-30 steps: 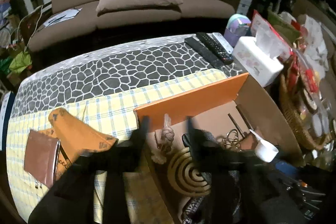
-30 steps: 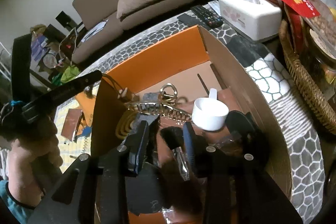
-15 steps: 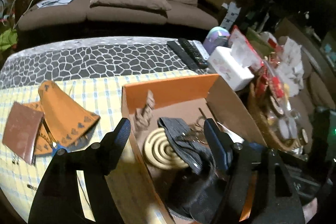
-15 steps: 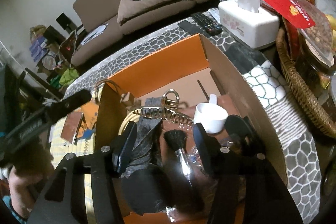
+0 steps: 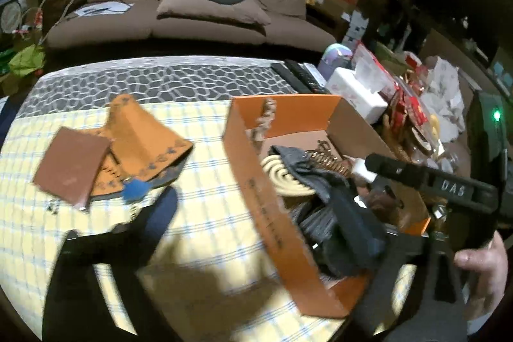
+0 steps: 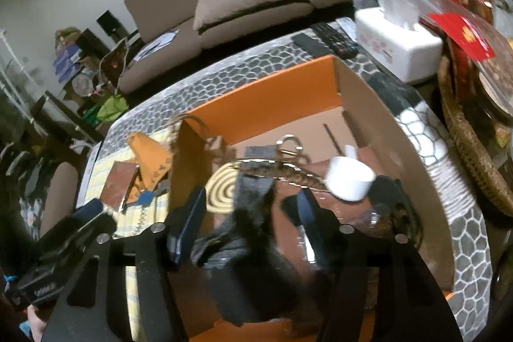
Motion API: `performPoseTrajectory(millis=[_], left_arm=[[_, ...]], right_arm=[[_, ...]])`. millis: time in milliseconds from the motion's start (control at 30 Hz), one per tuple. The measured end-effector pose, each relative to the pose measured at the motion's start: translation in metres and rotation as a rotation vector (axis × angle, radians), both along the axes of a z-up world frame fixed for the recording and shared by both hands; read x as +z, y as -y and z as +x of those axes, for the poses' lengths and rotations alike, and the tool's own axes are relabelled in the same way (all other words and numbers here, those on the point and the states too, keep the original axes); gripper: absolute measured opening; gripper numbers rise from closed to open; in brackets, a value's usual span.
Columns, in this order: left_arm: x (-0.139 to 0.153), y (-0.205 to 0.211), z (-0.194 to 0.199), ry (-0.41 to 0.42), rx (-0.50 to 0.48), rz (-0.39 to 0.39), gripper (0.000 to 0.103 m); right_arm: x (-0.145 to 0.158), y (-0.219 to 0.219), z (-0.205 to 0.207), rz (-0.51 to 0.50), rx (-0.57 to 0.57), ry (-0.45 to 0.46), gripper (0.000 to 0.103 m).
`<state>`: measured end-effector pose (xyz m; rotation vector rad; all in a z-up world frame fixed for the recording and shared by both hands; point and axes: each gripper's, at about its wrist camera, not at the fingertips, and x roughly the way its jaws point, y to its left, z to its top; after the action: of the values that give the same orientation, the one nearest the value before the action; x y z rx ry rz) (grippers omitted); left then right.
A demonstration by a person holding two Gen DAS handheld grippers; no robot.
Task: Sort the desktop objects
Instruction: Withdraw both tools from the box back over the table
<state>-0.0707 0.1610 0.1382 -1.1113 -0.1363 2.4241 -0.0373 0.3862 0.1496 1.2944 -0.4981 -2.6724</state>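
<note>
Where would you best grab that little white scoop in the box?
By the short flat handle of the white scoop, coming from above: the tab sticks out past the round bowl toward the far wall, giving two thin faces to pinch. The bowl looks too wide and smooth.

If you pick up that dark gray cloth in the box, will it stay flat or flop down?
Probably flop. The gray cloth already lies crumpled and draped over the spiral coil in the orange box, so it looks soft. It likely weighs little and may snag on things beside it.

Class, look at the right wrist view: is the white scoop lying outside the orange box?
No. The white scoop lies inside the orange box, near its right-hand wall.
</note>
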Motion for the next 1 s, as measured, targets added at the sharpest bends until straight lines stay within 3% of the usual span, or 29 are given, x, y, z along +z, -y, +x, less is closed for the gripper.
performPoseTrajectory(millis=[100,267,600,1000], left_arm=[[-0.001,0.018,0.008,-0.014,0.015,-0.039,0.103],[-0.001,0.06,0.025,-0.046,0.069,-0.067,0.103],[-0.043,0.144,0.029,0.015,0.205,-0.168,0.103],[-0.072,0.191,0.014,0.074,0.244,-0.09,0.103]], right_arm=[[0.002,0.02,-0.002,0.009,0.034,-0.013,0.082],[0.0,0.057,-0.006,0.03,0.096,-0.012,0.09],[0.0,0.131,-0.015,0.055,0.208,-0.014,0.091],[-0.032,0.208,-0.03,0.109,0.303,0.042,0.091]])
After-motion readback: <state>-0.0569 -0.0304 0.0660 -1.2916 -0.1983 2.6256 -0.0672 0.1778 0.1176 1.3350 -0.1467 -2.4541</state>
